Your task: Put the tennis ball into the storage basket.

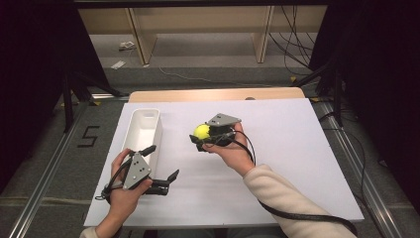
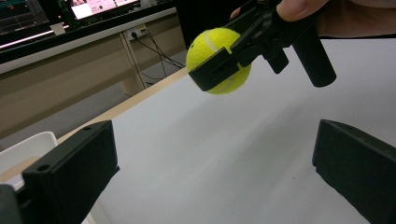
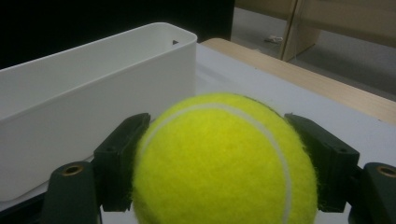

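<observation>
High view: the right hand-held gripper (image 1: 202,137) is closed on a yellow-green tennis ball (image 1: 201,131), held above the white sheet covering the table (image 1: 277,148), just right of a long white bin (image 1: 143,130) that lies lengthwise away from the person. The ball is partly hidden by the black jaws and the grey plate above them. The left hand-held gripper (image 1: 161,164) sits near the front edge of the table beside the near end of the bin, jaws spread wide with nothing between them. Left gripper view: its two black jaws stand well apart at the lower corners, over bare white surface. Beyond them the tennis ball (image 2: 218,59) hangs clear of the table, a black jaw of the right hand-held gripper (image 2: 224,63) crossing its face; the felt is bright and fuzzy, with a pale seam curving near the top. A corner of the white bin (image 2: 25,149) appears at the lower left. Right gripper view: the tennis ball (image 3: 224,163) is clamped between both jaws, each pressing its side; the felt is clean, evenly fuzzy, with a white seam arching over the top. The white bin (image 3: 93,102) stands just beyond at left, interior not visible.
</observation>
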`<state>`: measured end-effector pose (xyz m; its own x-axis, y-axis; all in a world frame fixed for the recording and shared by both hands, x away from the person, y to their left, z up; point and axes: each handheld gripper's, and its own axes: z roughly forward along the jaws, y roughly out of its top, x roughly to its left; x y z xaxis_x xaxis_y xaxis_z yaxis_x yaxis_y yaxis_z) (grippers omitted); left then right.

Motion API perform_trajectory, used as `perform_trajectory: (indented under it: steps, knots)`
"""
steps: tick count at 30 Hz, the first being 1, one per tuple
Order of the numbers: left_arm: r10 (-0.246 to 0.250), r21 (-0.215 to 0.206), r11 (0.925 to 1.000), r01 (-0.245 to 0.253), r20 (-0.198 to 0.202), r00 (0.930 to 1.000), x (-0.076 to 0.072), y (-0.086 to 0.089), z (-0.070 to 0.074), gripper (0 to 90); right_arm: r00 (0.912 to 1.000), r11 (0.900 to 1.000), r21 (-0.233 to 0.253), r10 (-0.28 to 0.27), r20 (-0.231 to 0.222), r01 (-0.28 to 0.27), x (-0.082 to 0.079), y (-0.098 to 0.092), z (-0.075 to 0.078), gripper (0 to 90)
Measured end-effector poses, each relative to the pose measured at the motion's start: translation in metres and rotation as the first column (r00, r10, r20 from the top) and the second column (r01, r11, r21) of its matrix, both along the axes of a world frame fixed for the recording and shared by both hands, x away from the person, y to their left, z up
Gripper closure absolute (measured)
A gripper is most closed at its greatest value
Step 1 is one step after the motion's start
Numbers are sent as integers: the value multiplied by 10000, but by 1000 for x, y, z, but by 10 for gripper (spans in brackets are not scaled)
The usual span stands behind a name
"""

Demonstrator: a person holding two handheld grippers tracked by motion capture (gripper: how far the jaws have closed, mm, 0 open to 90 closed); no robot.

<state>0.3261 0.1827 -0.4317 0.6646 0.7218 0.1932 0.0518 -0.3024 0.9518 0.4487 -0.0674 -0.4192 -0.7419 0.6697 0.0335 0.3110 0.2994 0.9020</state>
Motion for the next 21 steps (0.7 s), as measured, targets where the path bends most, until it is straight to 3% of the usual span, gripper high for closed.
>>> perform_trajectory:
  steps: [21]
  knots:
    - [4, 1, 10000, -4, 16, 10000, 0, 0, 0, 0, 9998, 9999, -51, 156, 113, -156, 2, 10, 7, 264]
